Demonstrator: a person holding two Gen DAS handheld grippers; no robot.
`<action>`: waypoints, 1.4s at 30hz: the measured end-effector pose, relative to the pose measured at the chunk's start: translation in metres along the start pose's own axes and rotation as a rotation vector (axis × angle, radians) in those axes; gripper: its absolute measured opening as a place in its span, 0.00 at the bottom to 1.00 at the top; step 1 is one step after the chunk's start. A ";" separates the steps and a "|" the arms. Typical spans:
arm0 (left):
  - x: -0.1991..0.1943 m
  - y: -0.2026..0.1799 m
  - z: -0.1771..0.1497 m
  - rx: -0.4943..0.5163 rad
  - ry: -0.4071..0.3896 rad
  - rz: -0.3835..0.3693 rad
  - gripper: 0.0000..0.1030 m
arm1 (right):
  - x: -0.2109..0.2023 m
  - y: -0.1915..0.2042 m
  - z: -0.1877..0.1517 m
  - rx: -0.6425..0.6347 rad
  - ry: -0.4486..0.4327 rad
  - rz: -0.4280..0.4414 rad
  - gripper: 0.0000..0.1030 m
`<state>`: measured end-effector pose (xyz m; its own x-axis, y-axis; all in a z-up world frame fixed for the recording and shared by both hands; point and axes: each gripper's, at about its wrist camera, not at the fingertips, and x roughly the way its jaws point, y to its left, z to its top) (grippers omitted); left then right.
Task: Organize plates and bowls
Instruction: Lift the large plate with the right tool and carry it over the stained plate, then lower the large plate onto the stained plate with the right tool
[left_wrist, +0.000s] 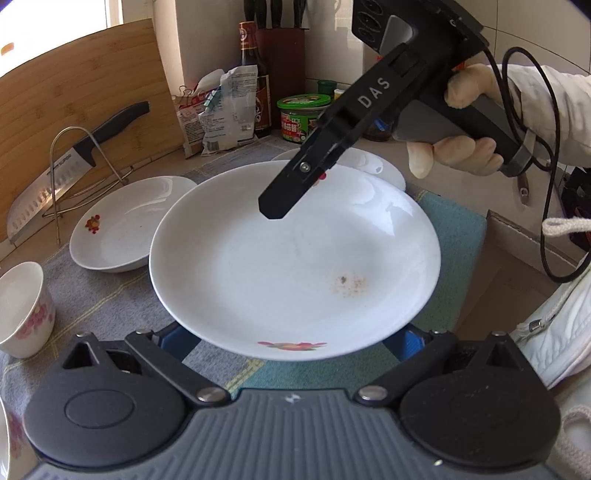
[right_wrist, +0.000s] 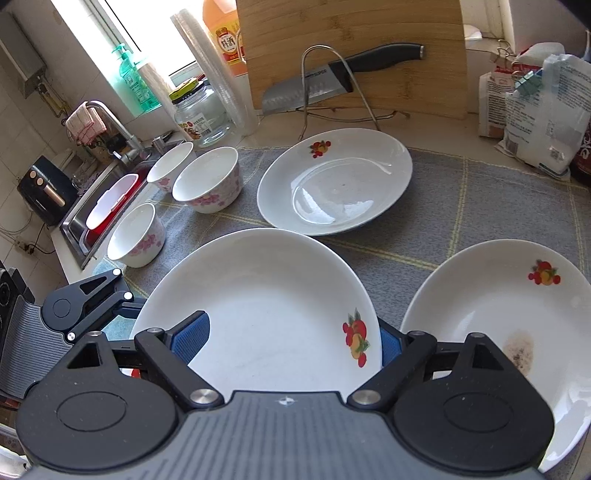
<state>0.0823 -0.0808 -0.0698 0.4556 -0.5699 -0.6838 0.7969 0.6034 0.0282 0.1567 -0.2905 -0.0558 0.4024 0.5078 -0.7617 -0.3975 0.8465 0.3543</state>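
A white plate with a fruit print (left_wrist: 295, 254) fills the left wrist view, lifted above the grey mat (left_wrist: 110, 295). It sits across my left gripper (left_wrist: 295, 341), whose blue pads are spread under its near rim. My right gripper (left_wrist: 273, 210) reaches down onto its far rim from the upper right. In the right wrist view the same plate (right_wrist: 266, 310) lies between the right gripper's blue pads (right_wrist: 192, 338), gripper midpoint (right_wrist: 286, 341). A second plate (right_wrist: 334, 181) lies further back. A third plate with a brown stain (right_wrist: 498, 332) lies at the right. Three flowered bowls (right_wrist: 208, 181) stand at the left.
A cutting board (right_wrist: 354, 44) with a knife (right_wrist: 332, 81) on a wire rack stands at the back. Food bags (right_wrist: 535, 110), bottles and a jar (right_wrist: 203, 110) line the wall. The sink (right_wrist: 107, 206) lies left of the mat. One bowl (left_wrist: 22, 306) stands at my left.
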 end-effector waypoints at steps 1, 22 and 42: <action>0.003 -0.002 0.003 0.004 0.000 -0.006 0.99 | -0.003 -0.004 -0.001 0.002 0.000 -0.006 0.91; 0.079 -0.031 0.060 0.082 0.006 -0.128 0.99 | -0.041 -0.088 -0.017 0.113 -0.030 -0.111 0.91; 0.105 -0.030 0.075 0.096 0.031 -0.133 0.99 | -0.028 -0.119 -0.021 0.166 -0.025 -0.141 0.91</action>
<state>0.1355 -0.2008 -0.0878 0.3320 -0.6233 -0.7080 0.8845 0.4666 0.0040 0.1756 -0.4088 -0.0875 0.4657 0.3850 -0.7968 -0.1956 0.9229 0.3316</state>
